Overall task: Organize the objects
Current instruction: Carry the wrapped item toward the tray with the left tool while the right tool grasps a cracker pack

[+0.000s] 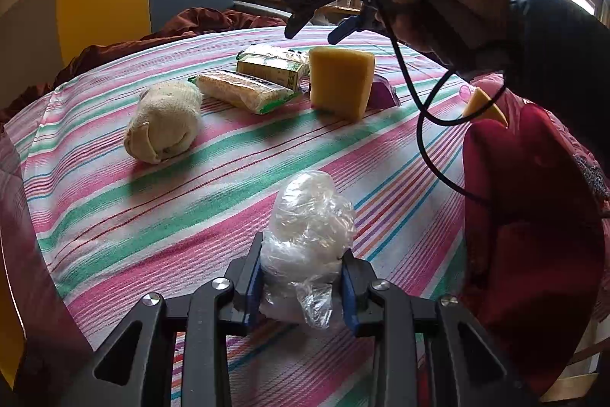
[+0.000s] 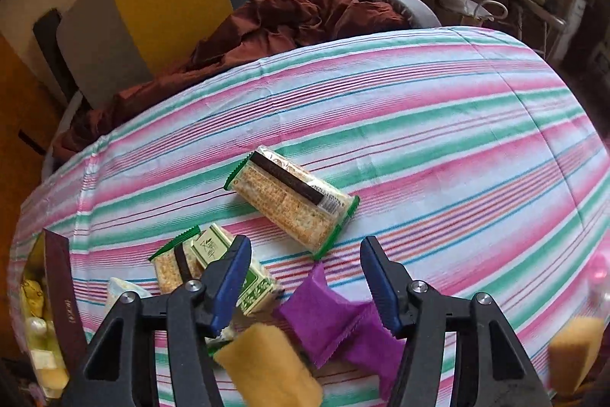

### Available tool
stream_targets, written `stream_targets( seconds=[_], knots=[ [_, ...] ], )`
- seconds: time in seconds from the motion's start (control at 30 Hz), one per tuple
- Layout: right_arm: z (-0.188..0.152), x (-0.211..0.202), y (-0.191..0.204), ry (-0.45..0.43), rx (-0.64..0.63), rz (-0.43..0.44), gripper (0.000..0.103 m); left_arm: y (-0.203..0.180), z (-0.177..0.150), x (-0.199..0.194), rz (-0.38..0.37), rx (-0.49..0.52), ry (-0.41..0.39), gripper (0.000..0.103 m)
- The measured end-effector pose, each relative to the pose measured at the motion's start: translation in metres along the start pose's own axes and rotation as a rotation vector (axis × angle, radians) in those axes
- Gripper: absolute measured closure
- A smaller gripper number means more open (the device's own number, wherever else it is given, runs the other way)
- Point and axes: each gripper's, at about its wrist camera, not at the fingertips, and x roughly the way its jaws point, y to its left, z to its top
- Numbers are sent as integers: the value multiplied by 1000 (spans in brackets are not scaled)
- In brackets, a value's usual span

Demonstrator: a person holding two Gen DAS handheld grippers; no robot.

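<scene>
Grippers over the striped tablecloth (image 1: 133,201).
The left gripper (image 1: 301,283) pinches a crumpled clear plastic bag (image 1: 309,227) between its pads; the right gripper (image 2: 305,277) hangs with jaws spread, nothing between them, above a purple packet (image 2: 331,323) and a yellow sponge (image 2: 267,365).

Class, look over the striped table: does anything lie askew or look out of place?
Yes. The cracker packs lie at different angles, one partly under a green box, and the purple packets overlap. Nothing looks spilled or torn.
</scene>
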Motion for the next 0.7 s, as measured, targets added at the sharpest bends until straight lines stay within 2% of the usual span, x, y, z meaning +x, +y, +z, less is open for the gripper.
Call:
stream_targets(
  seconds=[0.13,0.2,0.37,0.43,0.47,0.5,0.53,0.63,0.7],
  knots=[
    [21,28,14,62,-117,-59,42,5,0,2,-30,-22,-5,70],
    [28,42,17,96,-150,-59,41,6,1,3,-40,-30,-6,70],
    [35,69,23,158,-207,-66,30,8,2,4,-58,-43,-8,70],
    [33,76,23,169,-223,-83,34,7,2,4,-58,-45,-9,70],
    [33,75,21,166,-216,-63,38,6,3,3,-56,-44,-9,70],
    [32,72,21,163,-221,-43,50,6,3,3,-54,-43,-10,70],
    [31,70,22,166,-229,-52,54,5,3,3,-52,-42,-10,70],
    [27,61,14,159,-225,-99,54,7,1,3,-46,-39,-11,70],
    [26,45,7,110,-210,-126,54,7,-1,2,-45,-40,-13,70]
  ],
)
